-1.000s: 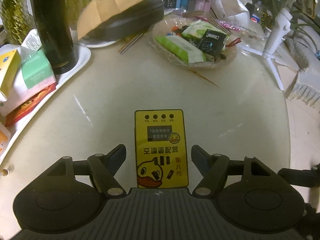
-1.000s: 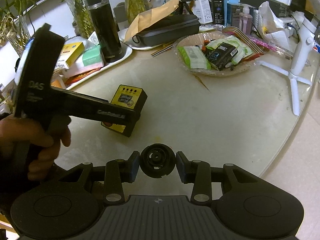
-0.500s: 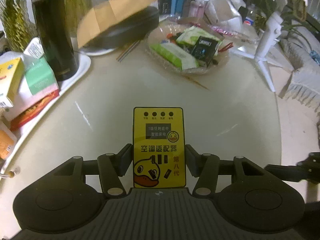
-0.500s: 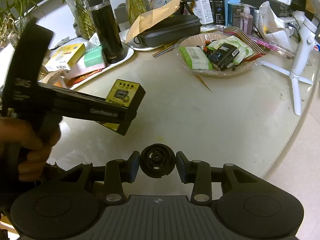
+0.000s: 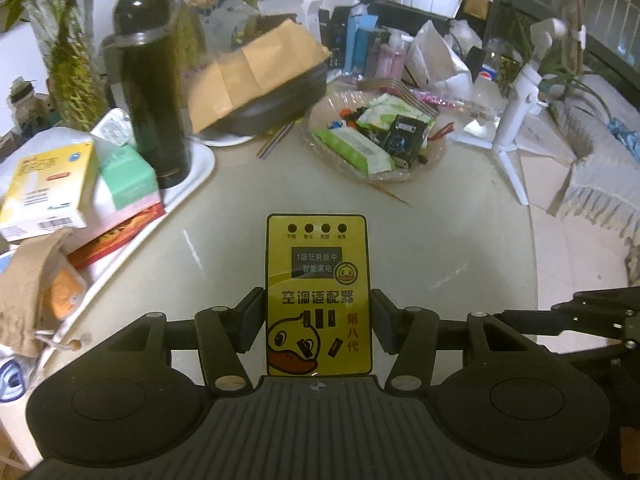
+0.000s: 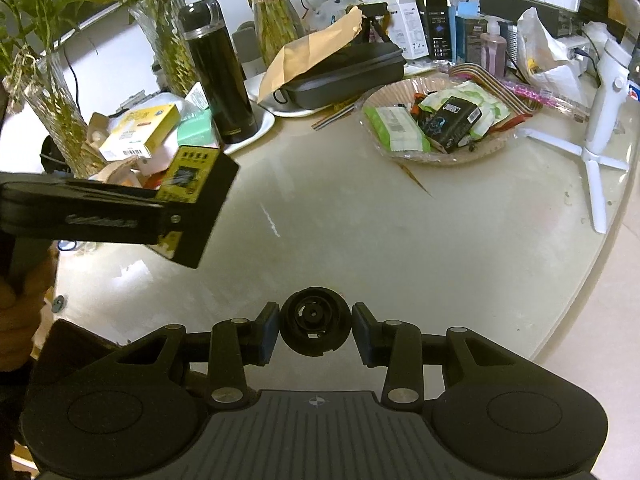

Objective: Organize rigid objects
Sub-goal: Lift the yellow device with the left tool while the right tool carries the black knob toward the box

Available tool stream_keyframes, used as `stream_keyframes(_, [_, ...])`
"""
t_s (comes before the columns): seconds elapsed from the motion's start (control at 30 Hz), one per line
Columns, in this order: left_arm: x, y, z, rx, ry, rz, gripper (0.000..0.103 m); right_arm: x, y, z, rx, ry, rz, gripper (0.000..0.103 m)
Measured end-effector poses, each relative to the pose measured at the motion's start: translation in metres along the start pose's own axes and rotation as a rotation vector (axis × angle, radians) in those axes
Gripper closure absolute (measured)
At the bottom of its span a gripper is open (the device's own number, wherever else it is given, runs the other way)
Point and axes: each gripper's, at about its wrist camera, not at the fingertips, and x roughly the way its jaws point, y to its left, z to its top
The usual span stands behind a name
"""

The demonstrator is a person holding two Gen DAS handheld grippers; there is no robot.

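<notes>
Left gripper [image 5: 318,322]: its two fingers [image 5: 252,320] are pressing on the long sides of the yellow adapter box [image 5: 318,292], clamping it across its width; the jaws have just been closing onto the box, which is sitting squarely between them.
Yellow adapter box: it is hanging clear of the round table [image 5: 460,248], printed face toward the left wrist camera, with a cartoon duck at the bottom and four dark dots along the top edge. From the right wrist view the same box [image 6: 192,196] is showing a black side and is being carried above the table's left part, in front of the white tray [image 6: 260,124].
Right gripper [image 6: 315,328]: it is gripping a round black part [image 6: 315,327], both pads touching its sides, jaws only partly apart. The part is sitting low over the table's near edge.
Person's hand [image 6: 16,312]: it is showing at the left border of the right wrist view, wrapping the handle of the left gripper.
White tray: it is carrying a tall black flask [image 5: 154,92] and a pile of small cartons [image 5: 52,192].
Shallow dish [image 5: 436,156]: it is standing farther back, filled with green packets and a black carton.
White tripod [image 5: 516,120]: it is standing at the table's right edge.
</notes>
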Motion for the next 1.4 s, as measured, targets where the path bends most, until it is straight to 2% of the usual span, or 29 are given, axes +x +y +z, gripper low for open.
stream_keyframes(0.6, [-0.064,0.02,-0.023,-0.022,-0.058,0.023,0.049,-0.018,0.02,-0.011,-0.019,-0.004,0.05,0.061])
stream_keyframes(1.1, [-0.106,0.034,-0.057,-0.033,-0.055,-0.023,0.049,-0.053,0.037,-0.021,-0.03,-0.013,0.079,0.061])
stream_keyframes(1.4, [-0.118,0.029,-0.079,-0.011,-0.008,-0.05,0.049,-0.068,0.042,-0.026,-0.038,-0.022,0.075,0.061])
